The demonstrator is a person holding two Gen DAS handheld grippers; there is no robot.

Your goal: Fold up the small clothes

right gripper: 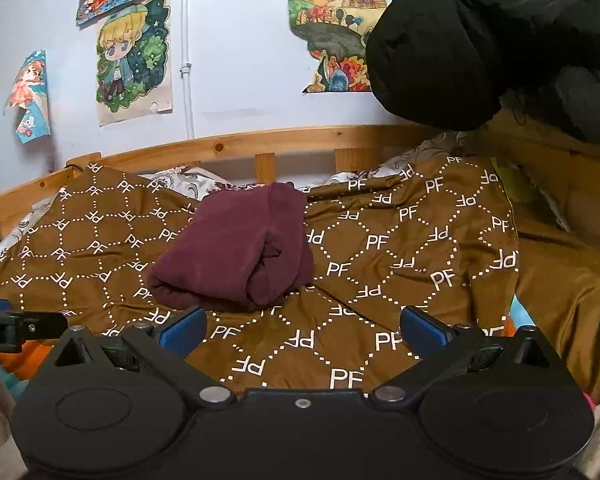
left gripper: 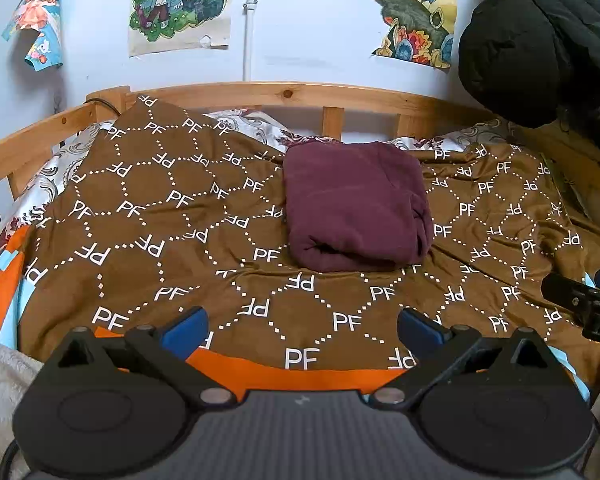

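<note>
A maroon garment (left gripper: 356, 208) lies folded into a thick rectangle on the brown "PF"-patterned blanket (left gripper: 172, 240); the right wrist view shows the same garment (right gripper: 236, 252) with a tucked fold on its right side. My left gripper (left gripper: 302, 326) hovers open near the blanket's front edge, well short of the garment, with nothing between its blue pads (left gripper: 186, 330). My right gripper (right gripper: 302, 326) is also open and empty, just in front of the garment. The right gripper's tip (left gripper: 584, 300) shows at the left view's right edge, and the left gripper's tip (right gripper: 16, 326) at the right view's left edge.
A wooden bed rail (left gripper: 300, 94) runs behind the blanket, against a white wall with posters (left gripper: 180, 0). A black padded jacket (left gripper: 540, 48) hangs at the upper right. An orange and light-blue cloth (left gripper: 4, 292) lies under the blanket's left and front edges. A patterned white sheet (left gripper: 260, 128) shows near the rail.
</note>
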